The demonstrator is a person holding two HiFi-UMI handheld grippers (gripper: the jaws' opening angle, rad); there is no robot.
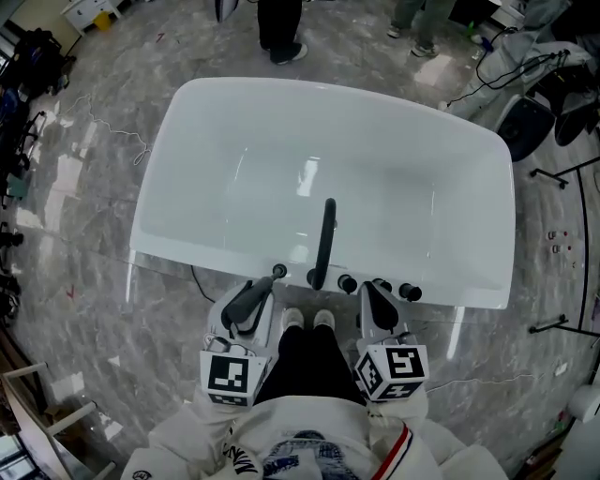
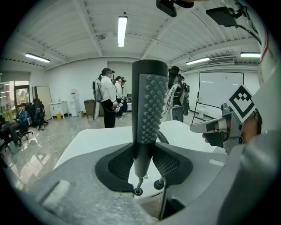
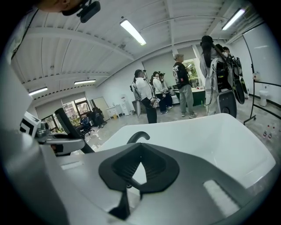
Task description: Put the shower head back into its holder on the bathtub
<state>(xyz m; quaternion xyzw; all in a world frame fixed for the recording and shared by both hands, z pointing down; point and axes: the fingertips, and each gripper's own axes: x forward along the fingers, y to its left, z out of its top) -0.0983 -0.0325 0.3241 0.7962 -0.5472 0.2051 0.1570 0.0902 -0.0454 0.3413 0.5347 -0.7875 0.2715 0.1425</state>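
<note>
My left gripper [image 1: 265,286] is shut on the black shower head [image 1: 248,302], at the near rim of the white bathtub [image 1: 281,122]. In the left gripper view the nubbed shower head [image 2: 149,105] stands upright between the pads of the left gripper [image 2: 144,151]. Its thin lower end hangs just above the small black holder ring [image 2: 138,191]. That holder [image 1: 278,271] sits left of the black faucet spout [image 1: 326,234]. My right gripper [image 1: 373,292] hovers by the knobs, shut and empty [image 3: 139,151].
Black knobs [image 1: 347,282] [image 1: 410,292] line the near rim right of the spout. Several people stand beyond the tub [image 1: 279,28]. Stands, cables and equipment crowd the floor at the right [image 1: 553,103]. The wearer's shoes [image 1: 307,319] are just before the tub.
</note>
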